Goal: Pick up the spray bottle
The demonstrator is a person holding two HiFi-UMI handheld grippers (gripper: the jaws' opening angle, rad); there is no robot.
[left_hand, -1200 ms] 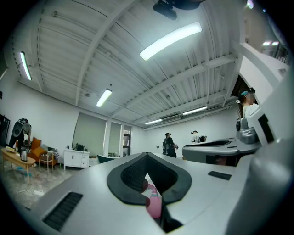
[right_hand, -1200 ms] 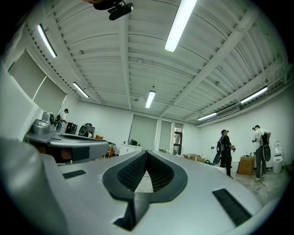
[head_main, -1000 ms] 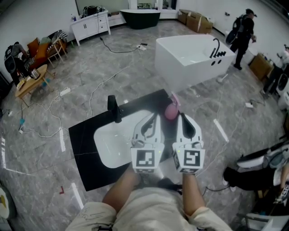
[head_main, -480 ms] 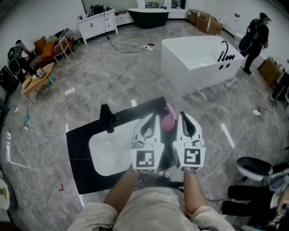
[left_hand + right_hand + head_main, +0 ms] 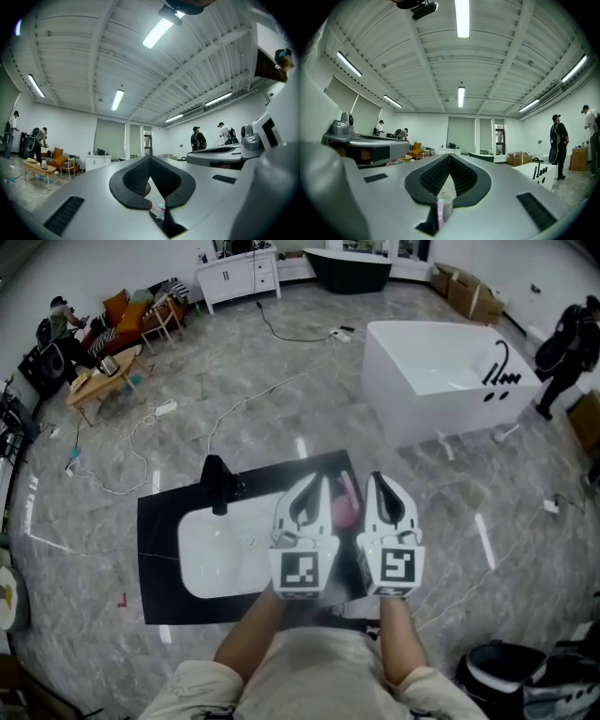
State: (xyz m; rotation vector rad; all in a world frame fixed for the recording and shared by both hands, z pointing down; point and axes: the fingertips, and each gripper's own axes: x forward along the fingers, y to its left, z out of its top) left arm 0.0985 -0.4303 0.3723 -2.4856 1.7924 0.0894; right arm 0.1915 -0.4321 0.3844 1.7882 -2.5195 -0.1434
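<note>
A pink spray bottle (image 5: 344, 507) stands at the right end of a black counter (image 5: 159, 549), beside a white sink (image 5: 225, 545). Both grippers are held level, side by side, above the counter. My left gripper (image 5: 323, 480) is just left of the bottle and my right gripper (image 5: 372, 477) just right of it, so the bottle shows in the gap between the two. Each has its jaws together with nothing between them. In the right gripper view, a sliver of the pink bottle (image 5: 440, 213) shows low, under the shut right gripper (image 5: 450, 155). The left gripper (image 5: 150, 157) looks across the room.
A black faucet (image 5: 217, 484) rises at the sink's far left. A white bathtub (image 5: 441, 371) stands beyond on the right, with a person (image 5: 567, 343) near it. Cables (image 5: 225, 413) trail over the grey floor, and a cabinet (image 5: 239, 273) and chairs line the far wall.
Both grippers have moved forward over the counter together. The pink bottle, earlier ahead of their tips, now lies between the two grippers. Their jaws stayed together.
</note>
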